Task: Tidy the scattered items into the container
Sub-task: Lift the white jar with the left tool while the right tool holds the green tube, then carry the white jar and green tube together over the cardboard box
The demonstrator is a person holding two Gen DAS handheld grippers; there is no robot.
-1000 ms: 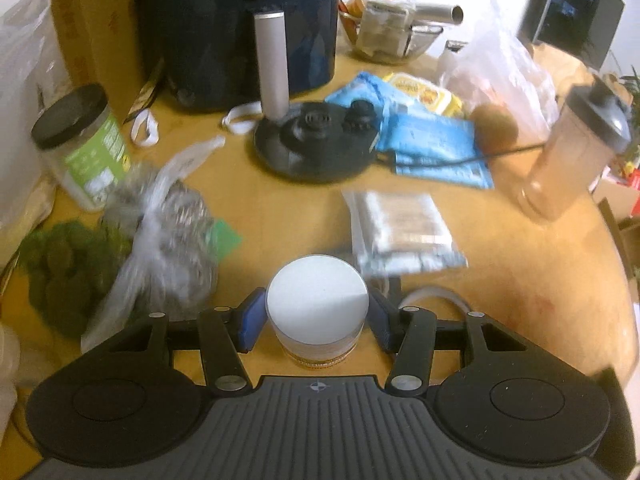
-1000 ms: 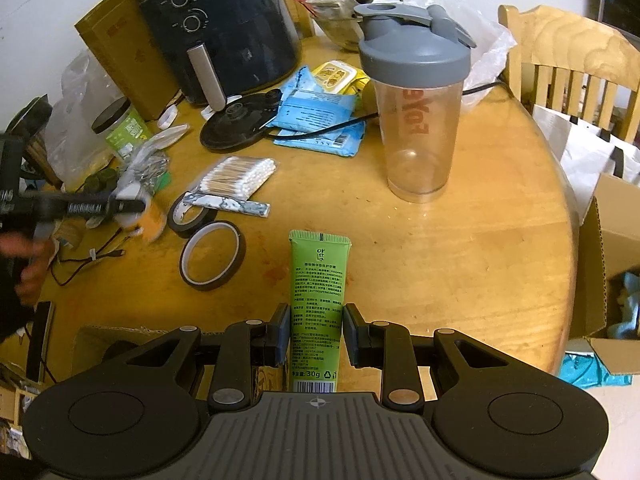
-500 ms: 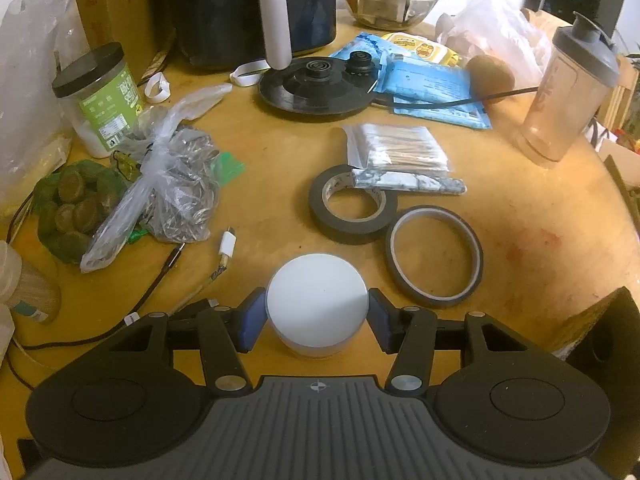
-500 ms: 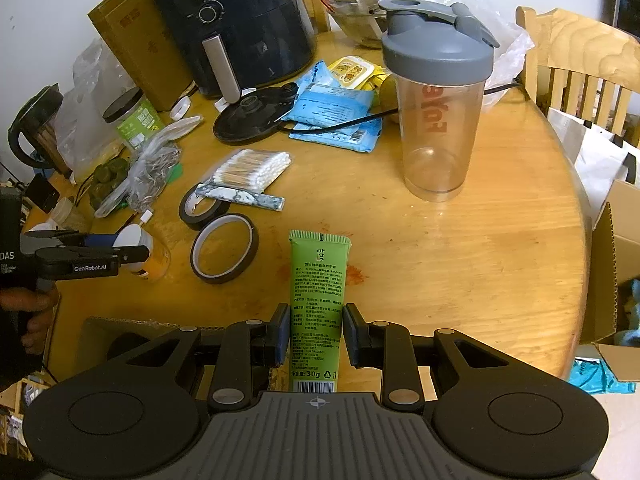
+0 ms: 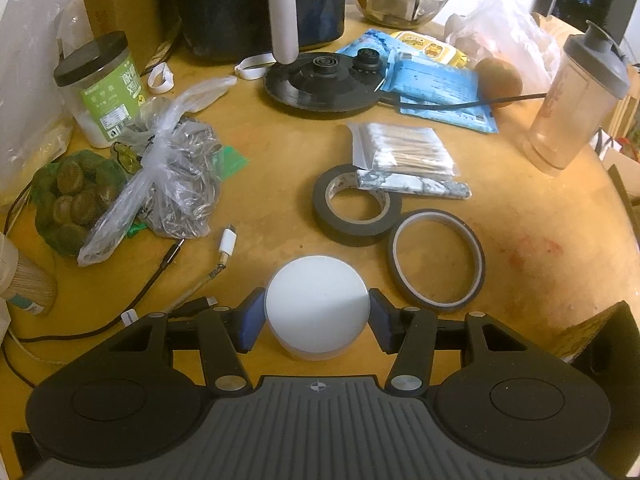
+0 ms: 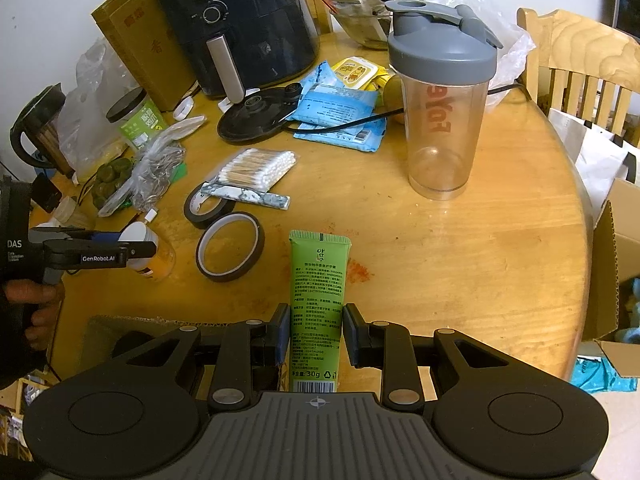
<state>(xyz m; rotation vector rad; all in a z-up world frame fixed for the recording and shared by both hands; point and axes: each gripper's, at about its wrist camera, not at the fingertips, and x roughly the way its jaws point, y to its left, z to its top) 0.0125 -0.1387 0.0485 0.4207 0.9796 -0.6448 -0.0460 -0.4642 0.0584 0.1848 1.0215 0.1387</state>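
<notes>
My left gripper (image 5: 316, 314) is shut on a small jar with a white lid (image 5: 317, 304), held above the near part of the round wooden table (image 5: 540, 208). The same jar (image 6: 146, 246) shows at the left of the right wrist view. My right gripper (image 6: 316, 332) is shut on a green tube (image 6: 319, 280) that points away over the table. A cardboard box (image 6: 120, 328) sits at the near table edge, just under and left of the right gripper. A black tape roll (image 5: 356, 210), an amber tape ring (image 5: 436, 260) and a cotton swab pack (image 5: 404, 150) lie mid-table.
A shaker bottle (image 6: 440, 100) stands at the right, with a black air fryer (image 6: 240, 24) and kettle base (image 6: 256, 118) behind. Plastic bags (image 5: 168, 168), a green-labelled jar (image 5: 100, 88) and cables (image 5: 168, 264) crowd the left. A wooden chair (image 6: 580, 60) and open carton (image 6: 616, 264) stand off the table's right.
The left gripper has drawn back toward the near edge with the jar, so both tape rolls came into its view. The right gripper has kept the tube and shifted only slightly.
</notes>
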